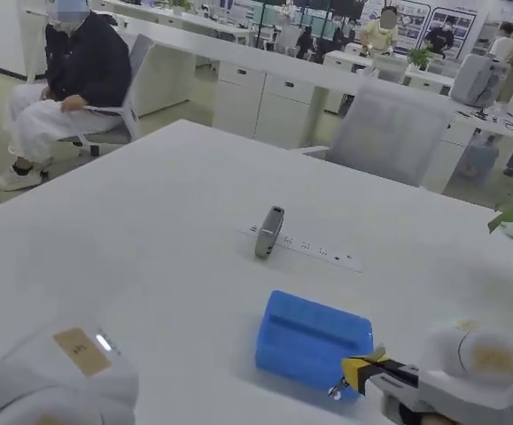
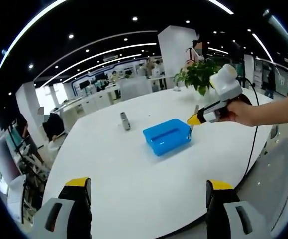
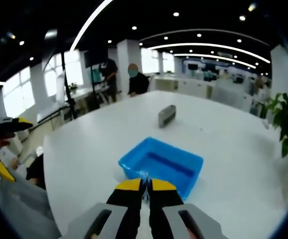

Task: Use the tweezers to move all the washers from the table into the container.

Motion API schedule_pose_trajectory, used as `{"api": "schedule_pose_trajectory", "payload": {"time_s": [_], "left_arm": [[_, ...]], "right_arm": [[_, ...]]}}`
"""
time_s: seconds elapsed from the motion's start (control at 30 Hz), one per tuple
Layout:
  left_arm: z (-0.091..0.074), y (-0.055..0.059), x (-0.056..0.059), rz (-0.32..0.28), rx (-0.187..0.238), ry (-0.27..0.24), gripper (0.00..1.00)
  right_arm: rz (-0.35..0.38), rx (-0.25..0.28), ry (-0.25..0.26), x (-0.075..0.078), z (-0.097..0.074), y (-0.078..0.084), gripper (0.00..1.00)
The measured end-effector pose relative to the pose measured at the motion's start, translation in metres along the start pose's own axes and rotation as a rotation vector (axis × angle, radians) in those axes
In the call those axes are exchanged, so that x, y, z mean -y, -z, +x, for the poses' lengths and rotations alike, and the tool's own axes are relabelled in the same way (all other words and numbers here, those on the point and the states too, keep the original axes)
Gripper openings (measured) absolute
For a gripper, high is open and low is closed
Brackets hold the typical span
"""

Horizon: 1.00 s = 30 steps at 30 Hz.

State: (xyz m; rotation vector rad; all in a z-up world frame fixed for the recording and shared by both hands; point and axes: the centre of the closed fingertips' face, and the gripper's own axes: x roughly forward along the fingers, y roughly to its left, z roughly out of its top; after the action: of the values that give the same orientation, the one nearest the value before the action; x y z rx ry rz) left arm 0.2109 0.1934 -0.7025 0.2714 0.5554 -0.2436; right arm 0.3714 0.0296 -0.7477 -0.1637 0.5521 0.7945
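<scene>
Your right gripper has its yellow-tipped jaws pressed close together upon a slim metal tip, the tweezers, which juts a little way forward from between them; in the head view that tip hangs just over the near right corner of the container; the container is a blue rectangular tray sitting flat on the white table, near you and slightly right of centre; its interior is too blurred to tell the contents; your left gripper has its jaws spread wide with nothing between them, positioned above the near edge of the table and well apart from the container; from the left gripper view your hand holds the right gripper at the far side of the tray, its tip at the rim; a small grey block lies on the table beyond the container, well apart from it, at the end of a flush socket strip; a potted plant stands at the table's far right; a seated person occupies a chair beyond the table's far left.
</scene>
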Motion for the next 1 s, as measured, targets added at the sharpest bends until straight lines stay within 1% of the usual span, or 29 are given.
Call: {"api": "schedule_pose_trajectory", "payload": {"time_s": [0.13,0.23,0.3,0.4,0.47,0.53,0.63,0.7,0.73,0.77,0.83,0.93,1.0], "left_arm": [[0.000,0.000,0.000,-0.002,-0.003,0.004,0.99],[0.002,0.001,0.001,0.001,-0.009,0.008,0.98],[0.003,0.001,0.003,0.002,-0.009,0.012,0.99],[0.004,0.000,0.004,-0.002,-0.008,0.018,0.99],[0.005,0.001,0.004,-0.005,-0.008,0.022,0.99],[0.006,0.002,0.004,-0.009,-0.011,0.021,0.99],[0.008,0.005,0.001,-0.011,-0.024,0.014,0.99],[0.008,0.007,-0.001,-0.012,-0.030,0.011,0.98],[0.008,0.007,-0.001,-0.013,-0.032,0.010,0.98],[0.009,0.008,-0.002,-0.014,-0.036,0.009,0.98],[0.010,0.009,-0.003,-0.014,-0.038,0.008,0.98],[0.011,0.009,-0.003,-0.015,-0.042,0.008,0.98],[0.012,0.010,-0.004,-0.016,-0.042,0.007,0.98]], "right_arm": [[-0.008,0.022,0.019,0.008,0.002,-0.011,0.00],[-0.006,0.028,0.022,0.012,0.007,-0.017,0.00],[-0.027,0.019,0.027,0.014,0.012,-0.017,0.00],[-0.033,0.016,0.031,0.015,0.018,-0.019,0.00],[-0.041,0.014,0.043,0.017,0.021,-0.020,0.00],[-0.044,0.008,0.058,0.026,0.029,-0.018,0.00],[-0.031,-0.004,0.064,0.031,0.036,-0.016,0.01],[-0.040,-0.012,0.076,0.036,0.041,-0.014,0.01],[-0.036,-0.019,0.081,0.042,0.046,-0.011,0.01],[-0.030,-0.025,0.081,0.044,0.048,-0.009,0.01],[-0.019,-0.037,0.083,0.047,0.055,-0.003,0.01],[-0.004,-0.064,0.082,0.044,0.061,0.007,0.01],[0.004,-0.085,0.083,0.044,0.064,0.014,0.01]]}}
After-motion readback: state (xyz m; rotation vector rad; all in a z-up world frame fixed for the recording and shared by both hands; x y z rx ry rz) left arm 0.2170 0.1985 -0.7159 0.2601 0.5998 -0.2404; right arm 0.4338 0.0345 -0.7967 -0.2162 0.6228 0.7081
